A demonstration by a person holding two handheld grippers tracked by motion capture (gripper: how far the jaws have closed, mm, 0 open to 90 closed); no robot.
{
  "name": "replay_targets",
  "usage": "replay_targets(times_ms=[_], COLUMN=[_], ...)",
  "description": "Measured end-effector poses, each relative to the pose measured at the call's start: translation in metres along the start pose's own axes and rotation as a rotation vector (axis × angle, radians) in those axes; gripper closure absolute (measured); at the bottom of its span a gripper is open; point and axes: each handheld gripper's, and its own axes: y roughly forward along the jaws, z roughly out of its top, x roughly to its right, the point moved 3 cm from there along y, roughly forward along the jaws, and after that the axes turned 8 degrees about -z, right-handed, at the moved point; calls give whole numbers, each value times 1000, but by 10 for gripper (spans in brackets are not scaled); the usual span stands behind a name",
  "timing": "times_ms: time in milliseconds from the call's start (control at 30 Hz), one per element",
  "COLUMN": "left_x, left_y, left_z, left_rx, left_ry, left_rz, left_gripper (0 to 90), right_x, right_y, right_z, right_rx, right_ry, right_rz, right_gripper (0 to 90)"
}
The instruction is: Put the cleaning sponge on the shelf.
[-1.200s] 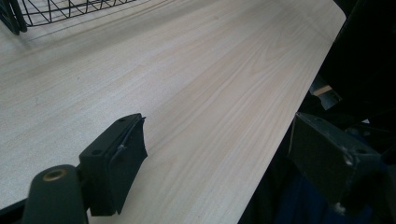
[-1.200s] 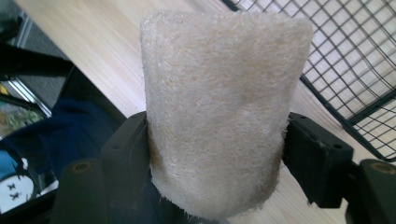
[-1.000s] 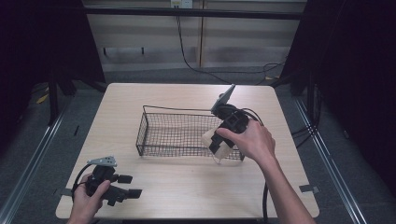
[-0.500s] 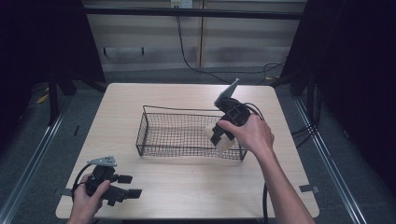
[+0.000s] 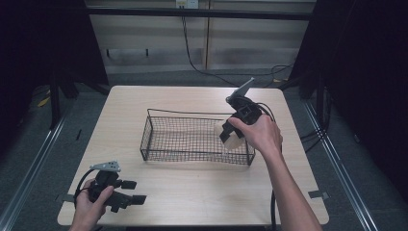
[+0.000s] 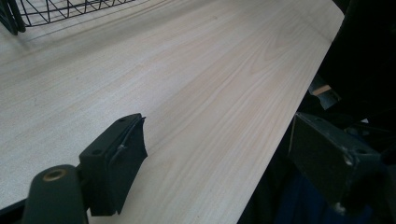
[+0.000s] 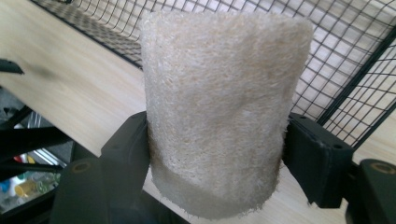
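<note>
While the left gripper rests wide open at lower left, the right gripper clamps a loofah sponge over the wire basket.

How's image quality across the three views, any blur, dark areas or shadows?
High view: table evenly lit, surroundings near black, wire basket sharp. Left gripper view: open left tongs soft and out of focus, wood grain sharper farther off, right side falls into darkness. Right gripper view: loofah-like sponge held in the right tongs has crisp fibres; basket mesh behind is softer.
</note>
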Motion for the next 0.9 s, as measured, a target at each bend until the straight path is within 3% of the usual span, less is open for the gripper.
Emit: replay_targets(times_ms=[400, 733, 767, 900], left_x=[0, 0, 0, 0], left_y=[0, -1, -1, -1], left_z=[0, 0, 0, 0], left_rx=[0, -1, 0, -1], left_ry=[-1, 2, 0, 2], left_rz=[0, 0, -3, -2], left_gripper=[183, 183, 184, 184], right_x=[14, 22, 24, 27], right_y=[3, 9, 12, 19], right_z=[8, 14, 14, 14], right_rx=[15, 37, 14, 6], right_ry=[72, 103, 112, 127], right_rz=[-7, -27, -21, -23], right_gripper=[282, 282, 281, 281])
